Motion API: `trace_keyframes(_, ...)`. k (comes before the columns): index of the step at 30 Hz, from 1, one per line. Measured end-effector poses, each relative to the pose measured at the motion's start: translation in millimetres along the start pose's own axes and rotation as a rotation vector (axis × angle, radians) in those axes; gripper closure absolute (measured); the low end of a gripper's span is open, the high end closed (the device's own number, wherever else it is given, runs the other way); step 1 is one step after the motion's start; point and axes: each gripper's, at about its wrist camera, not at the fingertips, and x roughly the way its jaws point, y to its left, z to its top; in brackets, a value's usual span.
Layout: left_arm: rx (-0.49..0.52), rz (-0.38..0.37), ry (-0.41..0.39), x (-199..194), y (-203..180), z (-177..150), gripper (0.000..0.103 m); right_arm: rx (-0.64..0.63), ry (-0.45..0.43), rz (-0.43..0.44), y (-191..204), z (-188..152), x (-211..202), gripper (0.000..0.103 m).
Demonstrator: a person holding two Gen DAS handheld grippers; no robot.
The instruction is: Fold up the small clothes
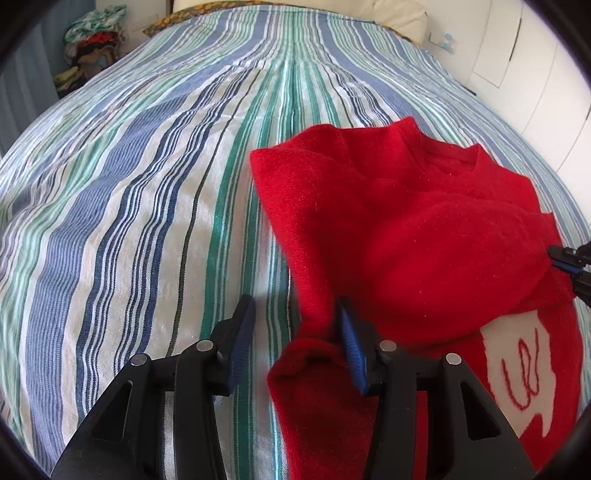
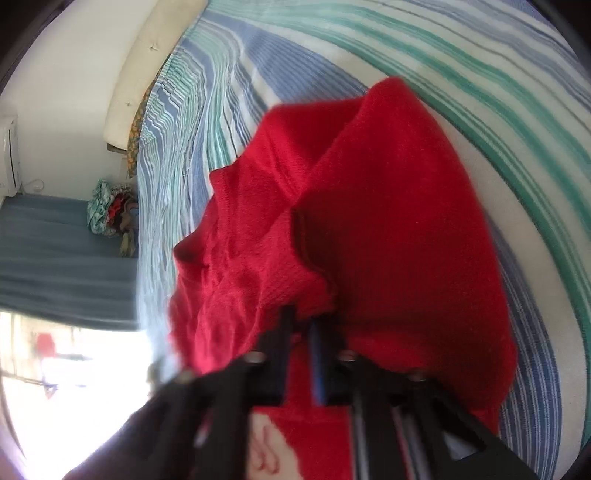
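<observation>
The red knit sweater (image 1: 406, 221) lies partly gathered on the striped bedspread (image 1: 147, 221), toward the bed's right side as the left wrist camera sees it, with one part already turned over the body and a white patch with red stitched lettering (image 1: 517, 376) showing at the near edge. A sleeve (image 1: 314, 369) trails down toward the left gripper (image 1: 295, 328), whose jaws stand partly apart: the right blue pad touches the sleeve cloth, the left pad is clear of it over bare bedspread, so nothing is pinched yet. The right gripper (image 2: 303, 332) has its jaws closed narrow on a fold of the sweater's knit (the right wrist view is blurred, but cloth bunches right at the tips).

The step in hand looks like folding a sleeve or side across the body. To do it well, the left jaws should close on the sleeve near its cuff, taking one layer only, while the right keeps the body taut and flat, so the fold lands square and not ruffled.

Around it, the bedspread is free for laying the fold. A heap of mixed clothes (image 1: 92, 48) sits beyond the bed's far left corner, a cream pillow (image 1: 332, 14) lies at the head, and white cupboard doors (image 1: 535, 74) stand along the right side. Nothing stands in the way but the sweater's own bunching.
</observation>
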Motion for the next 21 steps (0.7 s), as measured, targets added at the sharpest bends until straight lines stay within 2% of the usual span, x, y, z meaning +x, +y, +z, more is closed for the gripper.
trace_keyframes(3,-0.021,-0.026,-0.006,-2.6,4.9,-0.4,0.054,-0.045,-0.073,0.010,9.2,-19.9,-31.2,0.099)
trace_keyframes(5,-0.014,-0.022,-0.010,-2.6,4.6,-1.1,0.054,-0.082,-0.084,-0.047,13.6,-25.8,-38.3,0.099)
trace_keyframes(8,0.005,0.012,0.002,-7.3,0.2,0.0,0.051,-0.114,-0.038,-0.153,3.5,-25.6,-20.2,0.097)
trace_keyframes(10,0.016,0.054,0.011,-16.6,-1.3,-0.8,0.036,-0.152,-0.051,-0.172,5.0,-23.9,-17.9,0.092)
trace_keyframes(11,0.026,0.084,0.014,-22.8,-1.2,-2.2,0.032,-0.173,-0.071,-0.179,8.6,-23.4,-23.0,0.080)
trace_keyframes(12,0.035,0.108,0.013,-30.0,-0.3,-4.7,0.027,-0.194,-0.090,-0.182,13.5,-23.9,-30.2,0.060)
trace_keyframes(14,0.047,0.142,0.005,-44.7,1.0,-11.3,0.025,-0.261,-0.125,-0.168,22.7,-27.9,-51.5,0.038)
trace_keyframes(17,0.045,0.201,-0.016,-65.4,4.4,-20.1,0.025,-0.450,-0.173,-0.206,36.4,-42.7,-87.3,0.038)
trace_keyframes(21,0.046,0.238,-0.059,-90.8,4.5,-28.6,0.022,-0.666,-0.247,-0.343,31.2,-65.3,-129.5,0.038)
